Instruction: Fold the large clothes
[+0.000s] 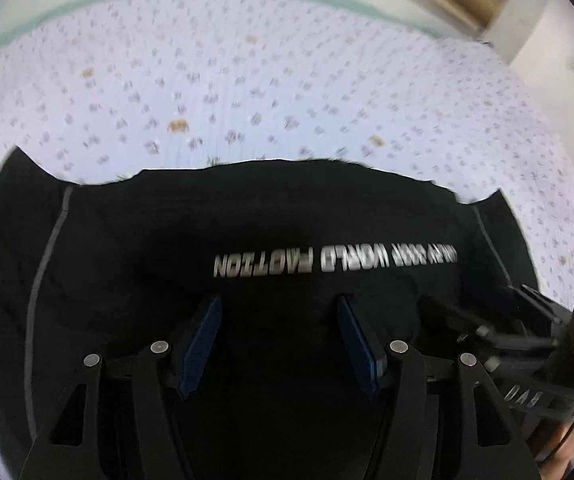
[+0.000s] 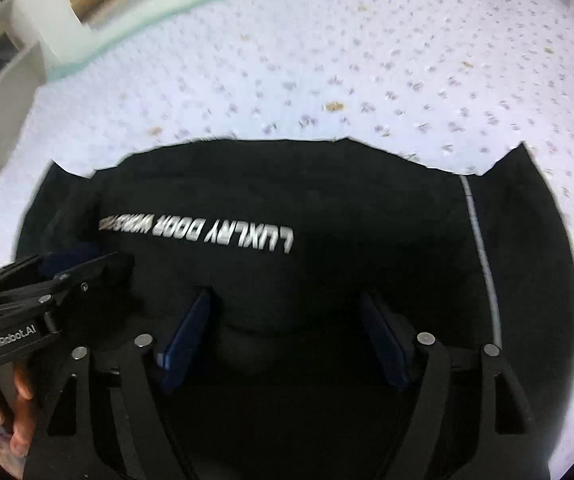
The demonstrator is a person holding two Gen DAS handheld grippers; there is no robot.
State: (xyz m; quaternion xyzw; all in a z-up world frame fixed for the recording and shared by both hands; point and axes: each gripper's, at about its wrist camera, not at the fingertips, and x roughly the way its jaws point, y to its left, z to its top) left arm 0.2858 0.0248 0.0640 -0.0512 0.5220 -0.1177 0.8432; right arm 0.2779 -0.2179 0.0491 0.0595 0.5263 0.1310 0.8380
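A black garment (image 1: 247, 220) with a line of white upside-down lettering lies spread on a bed; it also shows in the right wrist view (image 2: 327, 200). A thin grey seam runs down each side. My left gripper (image 1: 279, 308) is open, its blue-padded fingers (image 1: 203, 340) apart above the garment's near part. My right gripper (image 2: 285, 304) is open too, its blue pads (image 2: 185, 340) wide apart over the cloth. Each gripper shows at the edge of the other's view: the right one (image 1: 527, 320), the left one (image 2: 67, 268), side by side.
The bed sheet (image 1: 247, 80) is pale lilac with small flowers and reaches far beyond the garment. A pale green bed edge (image 2: 135, 28) and wooden floor lie behind. A hand (image 2: 19, 400) holds the left gripper's handle.
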